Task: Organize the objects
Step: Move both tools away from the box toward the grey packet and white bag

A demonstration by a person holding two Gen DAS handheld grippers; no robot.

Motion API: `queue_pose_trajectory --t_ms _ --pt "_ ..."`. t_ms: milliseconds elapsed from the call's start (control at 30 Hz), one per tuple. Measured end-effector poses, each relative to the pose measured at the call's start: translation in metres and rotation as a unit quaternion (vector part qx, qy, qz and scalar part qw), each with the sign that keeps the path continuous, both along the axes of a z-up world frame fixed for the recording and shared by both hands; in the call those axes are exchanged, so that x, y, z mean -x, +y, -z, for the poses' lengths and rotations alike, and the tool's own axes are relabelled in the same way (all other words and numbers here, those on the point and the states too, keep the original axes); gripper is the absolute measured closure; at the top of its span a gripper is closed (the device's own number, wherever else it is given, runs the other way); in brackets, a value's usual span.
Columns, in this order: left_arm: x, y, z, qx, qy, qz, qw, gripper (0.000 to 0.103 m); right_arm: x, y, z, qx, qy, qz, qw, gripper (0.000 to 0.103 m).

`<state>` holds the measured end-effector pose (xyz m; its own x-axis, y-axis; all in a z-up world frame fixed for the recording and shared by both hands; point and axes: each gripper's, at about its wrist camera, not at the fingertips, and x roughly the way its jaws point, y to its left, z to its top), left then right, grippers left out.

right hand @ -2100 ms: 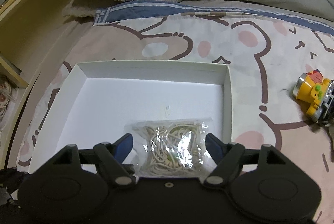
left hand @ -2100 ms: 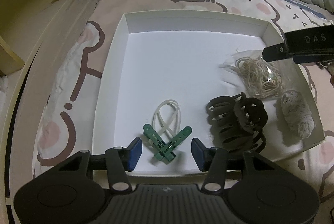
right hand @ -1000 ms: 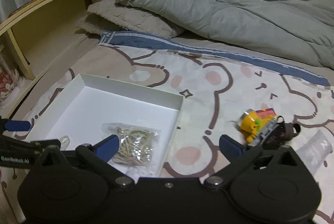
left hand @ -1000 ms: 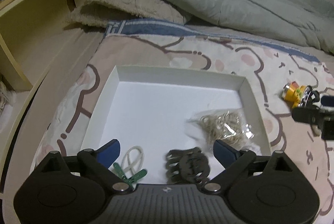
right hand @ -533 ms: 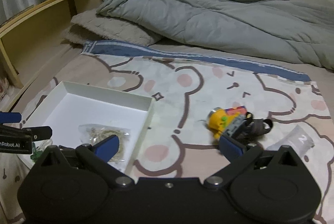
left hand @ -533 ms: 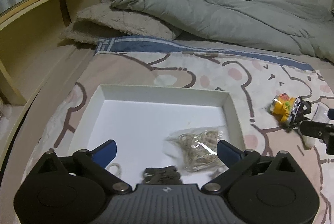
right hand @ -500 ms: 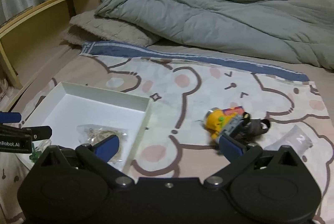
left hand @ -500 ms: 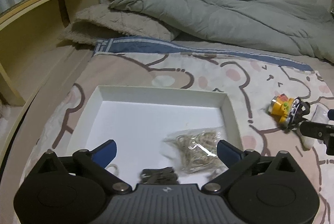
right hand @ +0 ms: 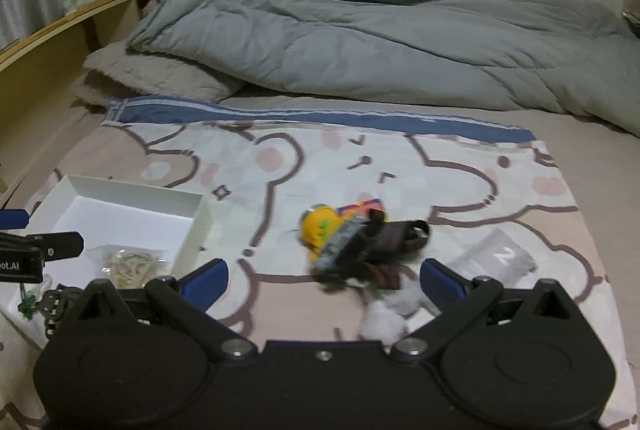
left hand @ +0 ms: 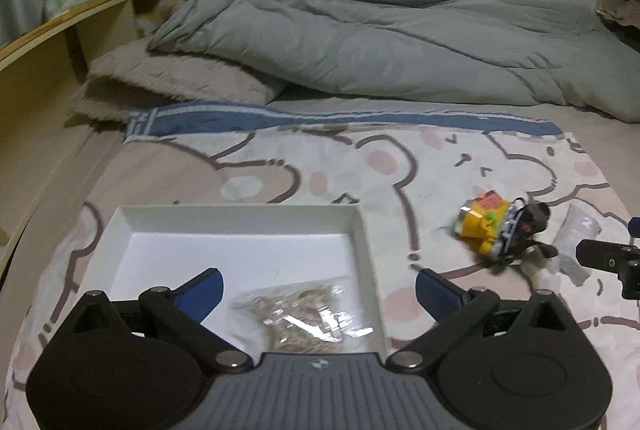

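A white tray (left hand: pixel 240 207) lies on the bed sheet, with a clear bag of rubber bands (left hand: pixel 304 318) in its near right corner. My left gripper (left hand: pixel 319 290) hangs above that corner, open wide and holding nothing. A yellow headlamp (right hand: pixel 320 230) with a black strap (right hand: pixel 404 238) lies on the sheet to the right of the tray (right hand: pixel 132 187). My right gripper (right hand: pixel 324 280) is open and empty just short of the headlamp. A green clip (right hand: pixel 26 304) and a black hair claw (right hand: pixel 56 304) show at the tray's near edge.
A small clear bag marked 2 (right hand: pixel 500 258) and a white fluffy piece (right hand: pixel 384 318) lie near the headlamp. A grey duvet (right hand: pixel 360 41) and a beige pillow (right hand: pixel 152 73) fill the back of the bed. A wooden shelf (left hand: pixel 60 29) runs along the left.
Both grippers have drawn back from the tray and swung right. The clip and the hair claw have dropped out of the left view. The headlamp now sits centred before the right gripper.
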<state>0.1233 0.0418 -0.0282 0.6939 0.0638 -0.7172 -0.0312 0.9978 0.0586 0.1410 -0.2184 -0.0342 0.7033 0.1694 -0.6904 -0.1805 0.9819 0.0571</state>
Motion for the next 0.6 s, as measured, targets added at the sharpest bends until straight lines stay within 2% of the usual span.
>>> queue_pose_trajectory --t_ms 600 --pt "-0.022 -0.086 0.009 0.009 -0.024 0.065 0.9975 0.002 -0.005 -0.095 0.007 -0.007 -0.005 0.082 0.997 0.0"
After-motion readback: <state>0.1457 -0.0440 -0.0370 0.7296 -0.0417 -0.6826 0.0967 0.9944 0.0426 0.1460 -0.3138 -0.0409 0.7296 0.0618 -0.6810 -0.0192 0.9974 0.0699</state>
